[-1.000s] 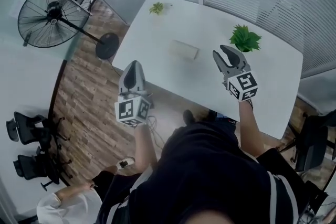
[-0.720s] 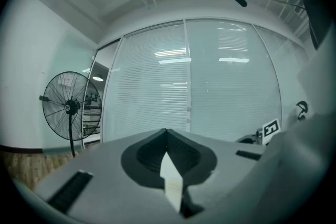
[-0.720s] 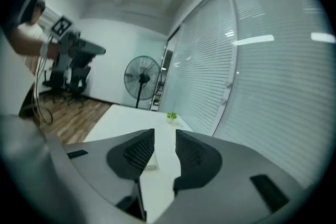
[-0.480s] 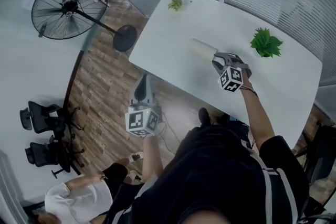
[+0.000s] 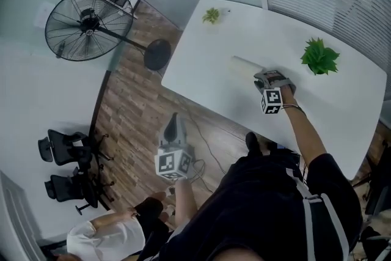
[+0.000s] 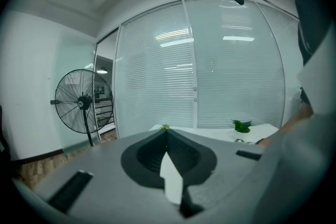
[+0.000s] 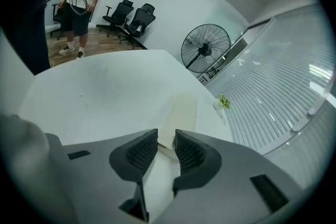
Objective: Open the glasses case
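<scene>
A pale cream glasses case (image 5: 244,66) lies shut on the white table (image 5: 201,64), also seen in the right gripper view (image 7: 181,110). My right gripper (image 5: 267,78) is down at the case's near end. In its own view the jaws (image 7: 166,135) are closing, straddling that end with narrow gaps still showing at the pads. My left gripper (image 5: 174,124) hangs over the wooden floor, off the table's near edge and well away from the case. Its jaw tips (image 6: 166,131) meet with nothing between them.
A large green plant (image 5: 319,56) stands right of the case and a small one (image 5: 212,14) at the table's far corner. A standing fan (image 5: 88,24) and black office chairs (image 5: 64,150) are on the floor at left. A person (image 5: 101,238) stands at the lower left.
My right gripper came down from above the table to the case's end, rolling as it went, and its jaws narrowed. The left gripper sank lower beside the table edge.
</scene>
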`<action>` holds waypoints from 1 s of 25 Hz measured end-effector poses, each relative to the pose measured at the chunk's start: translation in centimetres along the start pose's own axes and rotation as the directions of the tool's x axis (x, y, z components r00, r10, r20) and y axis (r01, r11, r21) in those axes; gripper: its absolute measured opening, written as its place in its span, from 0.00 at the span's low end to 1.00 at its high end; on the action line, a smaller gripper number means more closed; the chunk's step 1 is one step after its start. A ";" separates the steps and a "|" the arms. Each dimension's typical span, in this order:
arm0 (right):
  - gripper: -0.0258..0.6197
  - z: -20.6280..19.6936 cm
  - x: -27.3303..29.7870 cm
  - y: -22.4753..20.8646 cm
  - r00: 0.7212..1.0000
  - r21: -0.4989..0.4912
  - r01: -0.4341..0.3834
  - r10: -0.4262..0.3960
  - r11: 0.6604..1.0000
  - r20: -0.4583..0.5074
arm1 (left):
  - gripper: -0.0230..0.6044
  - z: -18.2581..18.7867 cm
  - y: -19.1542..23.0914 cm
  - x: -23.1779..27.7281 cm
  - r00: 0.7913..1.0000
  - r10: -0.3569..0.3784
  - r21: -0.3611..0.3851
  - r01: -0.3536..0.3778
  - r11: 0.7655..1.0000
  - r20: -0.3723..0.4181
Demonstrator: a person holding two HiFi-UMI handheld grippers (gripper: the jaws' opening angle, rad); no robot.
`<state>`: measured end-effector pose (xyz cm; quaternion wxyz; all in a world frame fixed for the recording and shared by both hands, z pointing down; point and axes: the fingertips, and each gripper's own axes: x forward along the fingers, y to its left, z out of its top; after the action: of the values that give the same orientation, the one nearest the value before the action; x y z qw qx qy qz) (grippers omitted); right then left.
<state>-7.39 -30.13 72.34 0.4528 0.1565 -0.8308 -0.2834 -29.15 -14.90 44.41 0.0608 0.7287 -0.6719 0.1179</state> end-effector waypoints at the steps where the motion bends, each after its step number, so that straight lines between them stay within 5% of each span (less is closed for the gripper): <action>1: 0.19 0.0 0.0 0.0 1.000 -0.014 0.014 -0.014 1.000 0.001 | 0.04 0.0 -0.1 0.2 1.000 -0.003 -0.001 0.003 1.000 0.000; 8: 0.10 0.7 -2.2 -3.8 0.993 0.132 0.105 -0.110 0.986 0.034 | 0.04 0.1 -0.5 0.9 1.000 -0.022 -0.001 0.022 1.000 0.006; 14: 0.08 -2.4 -1.7 -7.4 0.991 0.423 0.119 -0.136 0.898 0.009 | 0.04 -0.4 -0.8 1.0 1.000 -0.029 -0.005 0.029 1.000 -0.004; 16: 0.08 -3.7 -1.2 -8.2 0.990 0.588 0.070 -0.128 0.806 0.058 | 0.04 -0.4 -0.7 0.8 1.000 -0.029 -0.001 0.029 1.000 -0.002; 19: 0.08 -6.3 -0.4 -9.1 0.980 0.852 -0.056 -0.135 0.521 0.146 | 0.04 -0.4 -0.3 0.3 1.000 -0.018 0.007 0.018 1.000 -0.009; 21: 0.08 -8.1 0.0 -9.1 0.979 0.918 -0.071 -0.151 0.390 0.140 | 0.04 -0.5 0.2 -0.2 1.000 -0.009 0.008 0.009 1.000 -0.015; 23: 0.08 -8.9 0.2 -9.3 0.978 0.938 -0.071 -0.159 0.338 0.131 | 0.04 -0.6 0.5 -0.4 1.000 -0.011 -0.002 0.011 1.000 -0.018; 25: 0.08 -9.1 0.3 -9.8 0.976 0.942 -0.079 -0.165 0.327 0.139 | 0.04 -0.9 0.5 -0.5 1.000 -0.016 -0.007 0.016 1.000 -0.024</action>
<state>0.12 -41.01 70.40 0.1801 0.3808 -0.8788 0.2240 -29.71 -14.26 45.11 0.0725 0.7322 -0.6657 0.1239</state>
